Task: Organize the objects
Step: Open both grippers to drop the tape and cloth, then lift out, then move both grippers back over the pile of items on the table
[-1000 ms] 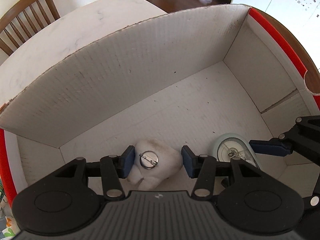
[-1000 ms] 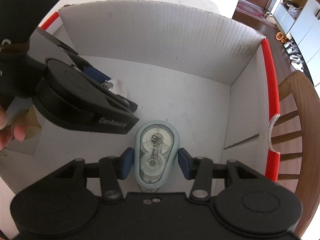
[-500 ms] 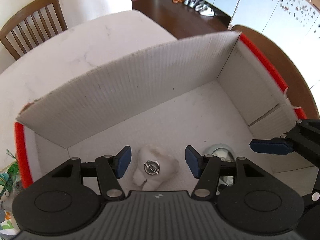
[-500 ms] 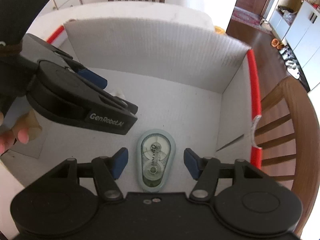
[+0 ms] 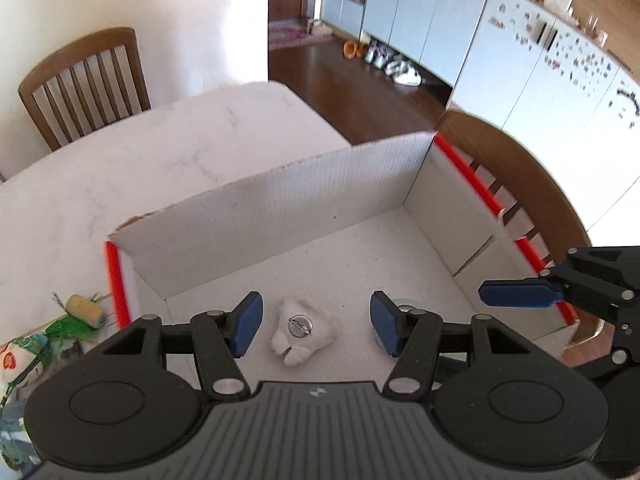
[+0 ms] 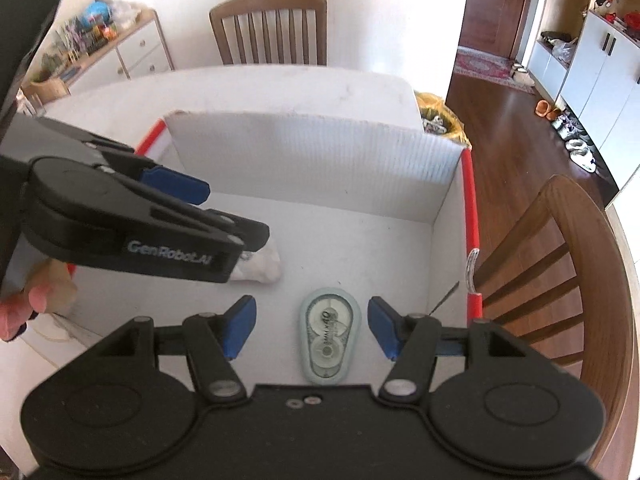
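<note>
A white cardboard box (image 5: 280, 200) with red edges stands on the white marble table (image 5: 120, 172). On its floor lies a white plush badge (image 5: 303, 330) with a metal pin on its back, and my left gripper (image 5: 312, 324) hangs open above it, pads apart from it. To the right lies a pale green correction tape dispenser (image 6: 330, 340); my right gripper (image 6: 310, 326) is open above that, not touching. The plush (image 6: 262, 266) is partly hidden behind the left gripper in the right wrist view, where the box (image 6: 312, 148) also shows.
Wooden chairs (image 5: 84, 80) (image 6: 556, 272) stand at the far and right sides of the table. A green packet and a small yellow roll (image 5: 86, 310) lie on the table left of the box. A fingertip (image 6: 18, 312) holds the left gripper. Cabinets and shoes lie beyond.
Both grippers opened, letting go of the plush badge and the tape dispenser, then rose up out of the box. Both items now lie on the box floor.
</note>
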